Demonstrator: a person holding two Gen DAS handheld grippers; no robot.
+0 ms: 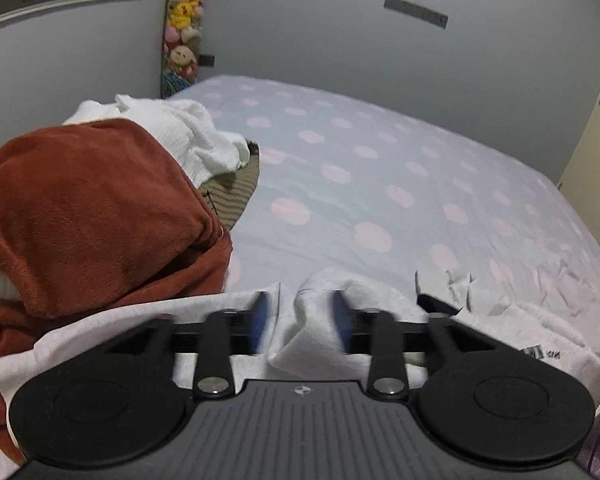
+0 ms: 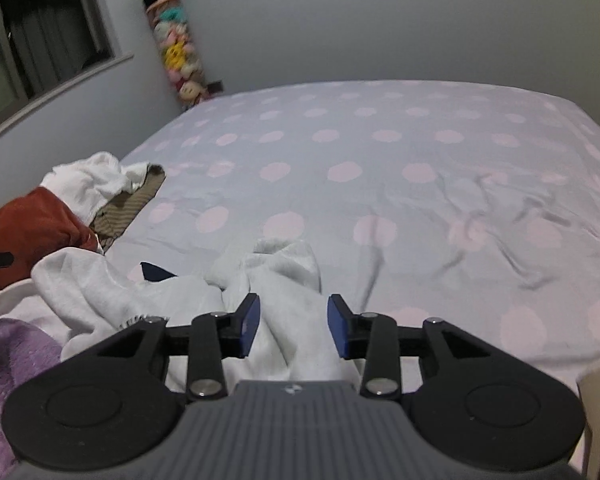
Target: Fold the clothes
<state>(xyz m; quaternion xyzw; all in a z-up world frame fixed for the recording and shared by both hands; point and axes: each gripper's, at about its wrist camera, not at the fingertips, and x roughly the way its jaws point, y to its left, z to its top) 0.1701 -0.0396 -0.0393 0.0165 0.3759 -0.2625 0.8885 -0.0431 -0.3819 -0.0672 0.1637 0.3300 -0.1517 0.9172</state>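
- White crumpled cotton garment (image 2: 276, 280) lies bunched at the near edge of the bed with the lilac pink-dotted sheet (image 2: 380, 152) — a ridge of it rises between each pair of tongs.
- Left tongs (image 1: 300, 320): jaws apart, blue pads blurred, cloth between them but not pinched.
- Right tongs (image 2: 293, 326): jaws apart, gripping nothing.
- Rust-red fleece blanket (image 1: 92, 208) is heaped at the left — white textured cloth (image 1: 188, 136) behind it.

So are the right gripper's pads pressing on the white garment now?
Apart. The right wrist view shows the right gripper open, with the white garment lying between and beneath its blue pads, bare gaps on both sides.
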